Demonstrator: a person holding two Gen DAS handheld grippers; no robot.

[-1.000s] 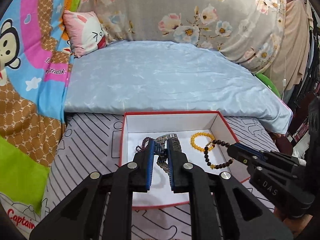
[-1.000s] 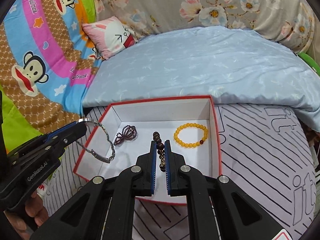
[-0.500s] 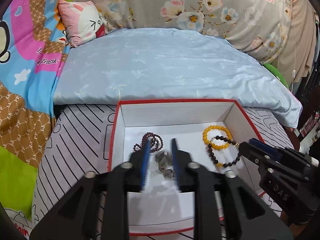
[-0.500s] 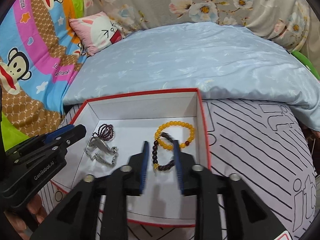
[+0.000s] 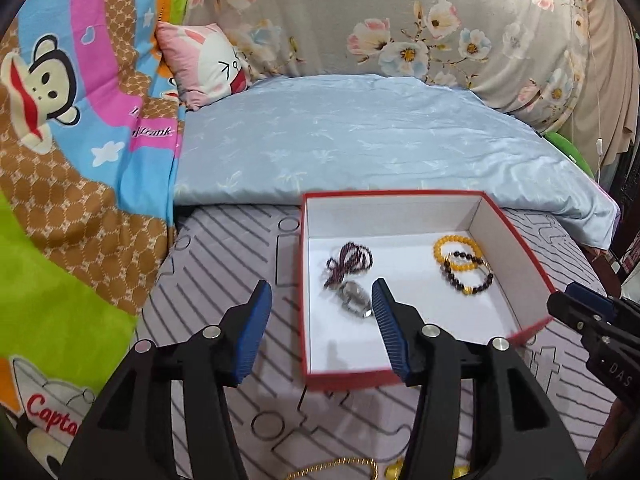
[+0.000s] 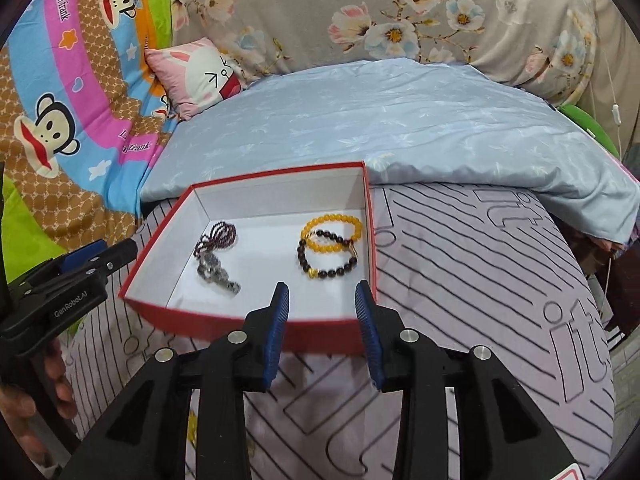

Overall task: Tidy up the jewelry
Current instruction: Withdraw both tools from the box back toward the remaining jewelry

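Both grippers empty, jewelry lying in the red box
Left gripper (image 5: 318, 312) jaws opening, right gripper (image 6: 322, 306) jaws parted, nothing between either; silver watch (image 6: 216, 274) lies lengthwise toward the near-right, dark bead bracelet (image 6: 328, 256) overlapping the yellow bracelet (image 6: 334, 226) in the red box (image 6: 372, 236)

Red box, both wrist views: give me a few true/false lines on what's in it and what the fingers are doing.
1. The yellow bead bracelet lies inside the red box. True.
2. The dark bead bracelet lies apart from the yellow one. False: they overlap.
3. The left gripper grips the silver watch. False: its fingers are opening and the watch lies in the box.
4. The right gripper holds nothing. True.
5. A gold chain lies on the striped cover outside the box. True.
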